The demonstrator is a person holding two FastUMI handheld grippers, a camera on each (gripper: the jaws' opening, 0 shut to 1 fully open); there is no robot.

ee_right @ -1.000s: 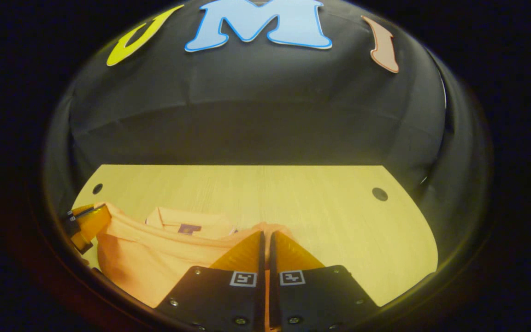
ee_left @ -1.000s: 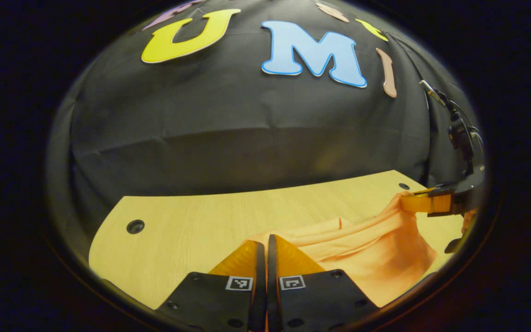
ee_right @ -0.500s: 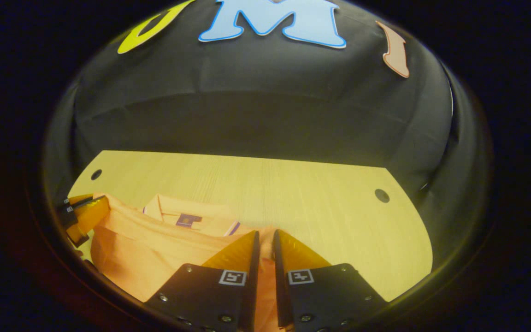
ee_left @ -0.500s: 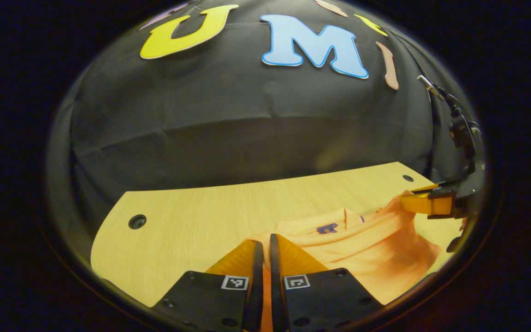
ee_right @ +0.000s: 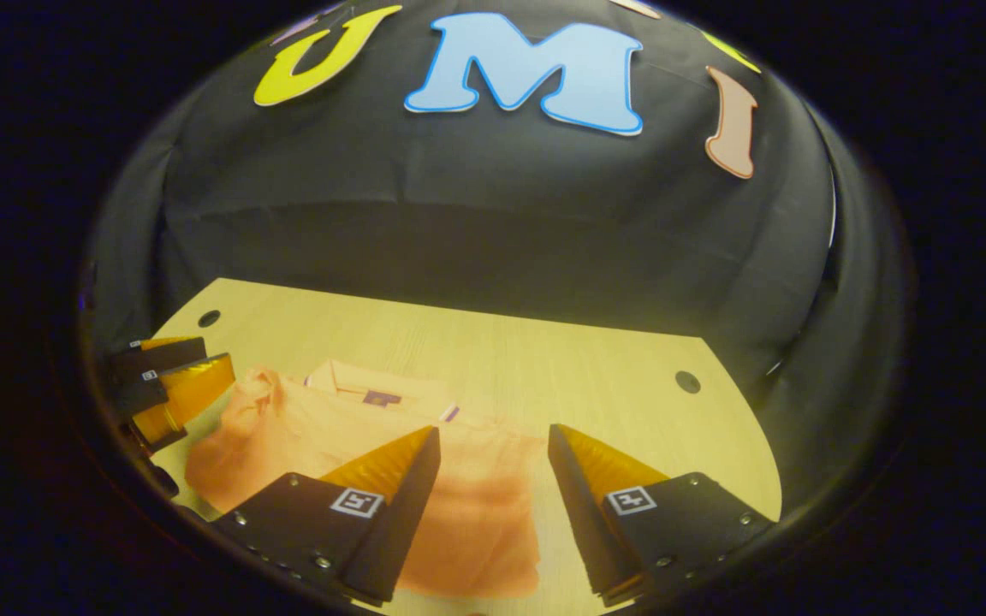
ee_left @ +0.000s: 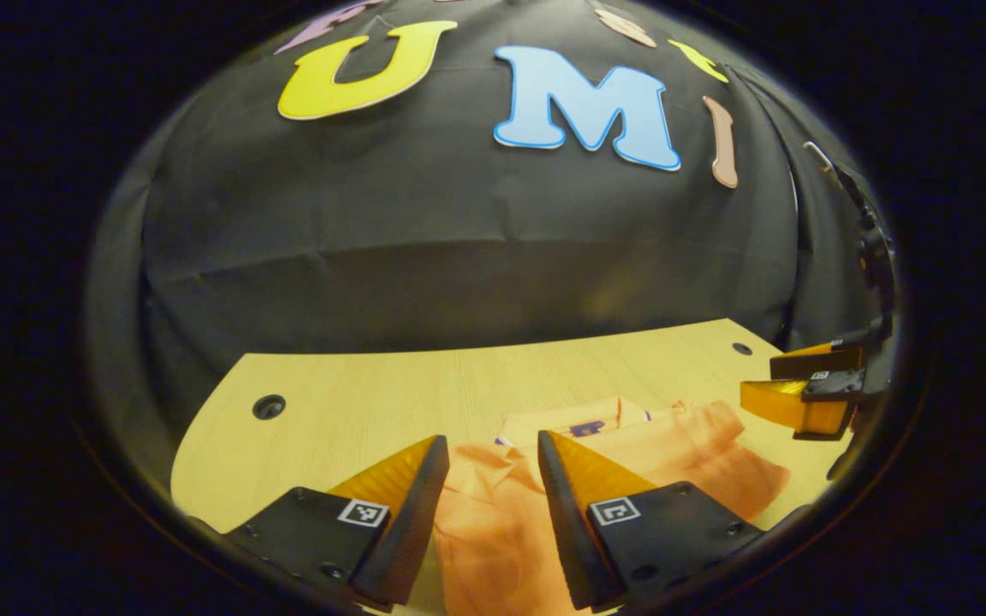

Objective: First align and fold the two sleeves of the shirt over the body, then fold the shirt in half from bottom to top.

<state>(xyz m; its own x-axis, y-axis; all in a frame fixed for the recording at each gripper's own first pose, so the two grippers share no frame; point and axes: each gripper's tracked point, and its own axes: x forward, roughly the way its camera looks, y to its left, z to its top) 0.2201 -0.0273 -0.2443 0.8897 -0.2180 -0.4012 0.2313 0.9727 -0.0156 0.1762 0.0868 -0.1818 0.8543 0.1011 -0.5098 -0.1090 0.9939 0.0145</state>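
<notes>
Both hand-held grippers, left (ee_left: 483,479) and right (ee_right: 493,466), are hovering with fingers apart above the folded orange cotton shirt (ee_right: 390,462) lying crosswise below them on the light wooden table (ee_right: 544,368).

An orange shirt (ee_right: 424,479) is lying folded on a light wooden desk (ee_right: 613,385), its collar pointing toward the desk's far edge. The right gripper (ee_right: 493,466) is hanging just above the shirt's near right part, its fingers (ee_right: 390,466) spreading wide apart and gripping nothing. Near the desk's left edge, the left gripper (ee_right: 172,381) is sitting beside the shirt's bunched corner, its fingers also parted.
</notes>
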